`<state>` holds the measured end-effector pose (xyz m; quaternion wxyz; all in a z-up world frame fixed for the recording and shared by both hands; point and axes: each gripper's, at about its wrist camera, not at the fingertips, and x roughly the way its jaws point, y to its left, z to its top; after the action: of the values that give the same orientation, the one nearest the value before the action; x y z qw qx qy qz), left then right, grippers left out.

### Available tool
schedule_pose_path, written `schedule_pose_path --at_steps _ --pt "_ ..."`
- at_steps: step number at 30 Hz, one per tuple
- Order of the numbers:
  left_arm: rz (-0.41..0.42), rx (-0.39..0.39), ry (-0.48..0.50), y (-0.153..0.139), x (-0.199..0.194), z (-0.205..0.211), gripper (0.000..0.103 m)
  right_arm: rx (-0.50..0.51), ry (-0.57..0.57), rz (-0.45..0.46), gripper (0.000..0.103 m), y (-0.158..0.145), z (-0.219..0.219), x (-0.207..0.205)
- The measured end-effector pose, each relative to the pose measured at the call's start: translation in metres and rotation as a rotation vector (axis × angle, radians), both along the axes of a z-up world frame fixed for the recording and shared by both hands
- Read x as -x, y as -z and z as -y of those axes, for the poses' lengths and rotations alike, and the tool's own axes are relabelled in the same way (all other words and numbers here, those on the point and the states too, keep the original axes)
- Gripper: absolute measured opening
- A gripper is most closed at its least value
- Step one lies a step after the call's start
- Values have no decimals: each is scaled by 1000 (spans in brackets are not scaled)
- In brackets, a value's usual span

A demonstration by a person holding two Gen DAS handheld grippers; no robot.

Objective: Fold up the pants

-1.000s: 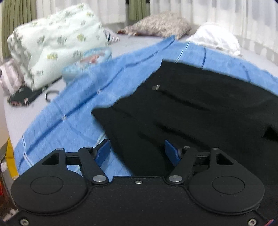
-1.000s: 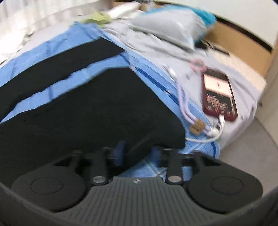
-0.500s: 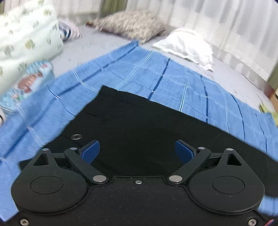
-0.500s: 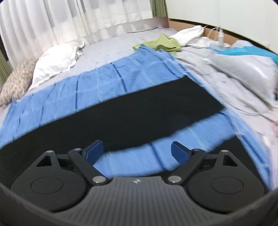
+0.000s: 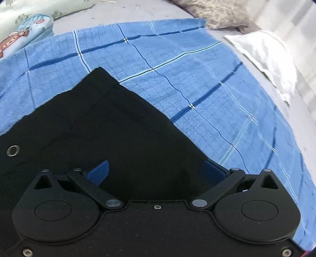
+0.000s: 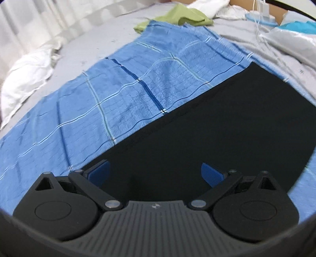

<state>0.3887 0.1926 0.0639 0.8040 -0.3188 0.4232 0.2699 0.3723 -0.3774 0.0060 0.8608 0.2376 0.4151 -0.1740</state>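
Observation:
Black pants [image 5: 118,134] lie flat on a blue checked blanket [image 5: 197,79] on a bed. In the left wrist view I see the waist end with a metal button [image 5: 13,150] at the far left. My left gripper [image 5: 157,173] is open and empty, low over the pants near their far edge. In the right wrist view a black pant leg [image 6: 227,126] runs diagonally across the blanket [image 6: 118,83]. My right gripper [image 6: 155,174] is open and empty, just above the leg near its far edge.
A white pillow [image 5: 264,55], a speckled pillow [image 5: 213,11] and a patterned bundle [image 5: 25,25] lie around the blanket. In the right wrist view a green cloth [image 6: 177,17], a white pillow [image 6: 25,73] and cables [image 6: 262,25] lie on the grey sheet.
Both grippers have swung toward the far side of the pants and dropped closer to the fabric. The right gripper, shut on the near leg a second ago, now stands open.

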Motion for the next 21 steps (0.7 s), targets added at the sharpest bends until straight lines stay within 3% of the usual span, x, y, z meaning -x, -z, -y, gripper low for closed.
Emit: schedule_pose_path --at_steps 5,14,16,17,18,19,21 --pt "-25 -44 -56 16 -28 3 103 44 54 -32 103 21 -7 -46" --pt "-103 -246 -52 27 -48 28 103 261 64 -90 102 42 -32 -78" --pt "-111 -271 -38 29 -49 32 103 251 77 -75 92 42 -31 -72" --pt "-111 -277 -34 29 -48 33 103 261 85 -71 81 40 -31 -69" --pt "-108 -279 -32 29 -47 34 103 272 98 -67 60 39 -32 -66" --pt "-103 -278 -29 29 -46 34 103 295 124 -72 48 36 -31 -61" --pt "-95 -274 -26 29 -44 33 103 268 120 -55 34 32 -26 -52"
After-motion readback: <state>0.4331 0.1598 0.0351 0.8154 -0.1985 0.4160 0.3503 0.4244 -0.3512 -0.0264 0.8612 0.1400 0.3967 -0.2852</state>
